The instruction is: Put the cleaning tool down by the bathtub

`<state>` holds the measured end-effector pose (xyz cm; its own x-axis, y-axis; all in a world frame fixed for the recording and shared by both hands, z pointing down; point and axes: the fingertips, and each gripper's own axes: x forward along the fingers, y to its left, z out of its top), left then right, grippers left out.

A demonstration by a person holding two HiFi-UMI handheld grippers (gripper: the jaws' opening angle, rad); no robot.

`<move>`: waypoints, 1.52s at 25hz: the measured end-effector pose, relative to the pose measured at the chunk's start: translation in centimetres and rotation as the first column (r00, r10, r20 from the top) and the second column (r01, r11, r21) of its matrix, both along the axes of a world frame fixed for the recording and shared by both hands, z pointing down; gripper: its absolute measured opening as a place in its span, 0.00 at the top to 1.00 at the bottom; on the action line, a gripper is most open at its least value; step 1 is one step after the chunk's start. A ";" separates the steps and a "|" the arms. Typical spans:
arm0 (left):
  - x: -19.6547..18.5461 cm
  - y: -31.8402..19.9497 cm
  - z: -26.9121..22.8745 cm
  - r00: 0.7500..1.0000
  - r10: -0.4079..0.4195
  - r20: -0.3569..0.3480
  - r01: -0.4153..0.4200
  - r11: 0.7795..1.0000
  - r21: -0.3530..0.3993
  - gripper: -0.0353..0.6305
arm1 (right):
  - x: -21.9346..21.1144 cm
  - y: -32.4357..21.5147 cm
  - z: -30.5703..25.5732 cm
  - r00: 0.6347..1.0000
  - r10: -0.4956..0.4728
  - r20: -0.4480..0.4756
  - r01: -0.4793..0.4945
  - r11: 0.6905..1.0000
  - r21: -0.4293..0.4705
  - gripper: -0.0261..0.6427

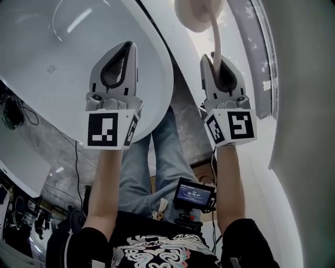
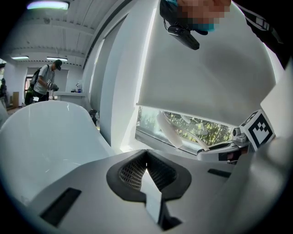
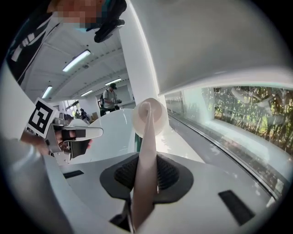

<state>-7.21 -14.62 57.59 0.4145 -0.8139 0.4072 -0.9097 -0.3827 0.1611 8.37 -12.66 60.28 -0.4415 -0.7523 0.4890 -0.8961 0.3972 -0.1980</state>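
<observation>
The cleaning tool is cream-coloured, with a round head [image 1: 196,13] on a long thin handle [image 3: 147,169]. My right gripper [image 1: 215,55] is shut on that handle, and the head [image 3: 150,118] sticks out beyond the jaws above the grey floor strip [image 1: 188,118]. The white bathtub [image 1: 78,52] fills the upper left. My left gripper [image 1: 130,46] hovers over its rim, shut with nothing in it. In the left gripper view its pads [image 2: 132,171] meet, and the tool [image 2: 168,130] and right gripper [image 2: 219,148] show off to the right.
A white wall with a low window [image 1: 261,57] runs along the right, close to the tub. A small camera unit [image 1: 194,194] hangs at the person's chest. Cables [image 1: 15,112] lie at the far left. Another person [image 2: 45,82] stands far off beyond the tub [image 2: 46,137].
</observation>
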 end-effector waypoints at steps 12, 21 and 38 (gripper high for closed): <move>1.3 -0.7 7.8 0.999 0.007 0.037 -0.004 0.996 -0.087 0.92 | 1.2 -1.0 10.5 0.996 -0.039 -0.081 0.031 0.995 -0.099 0.83; 2.3 -0.7 10.4 0.997 0.045 0.061 -0.037 0.992 -0.121 0.92 | 1.2 -0.5 15.9 0.988 -0.091 -0.126 0.068 0.983 -0.172 0.83; 3.4 -1.0 12.9 0.993 0.074 0.091 -0.062 0.990 -0.125 0.92 | 2.6 -1.2 20.3 0.964 -0.129 -0.234 0.081 0.975 -0.206 0.83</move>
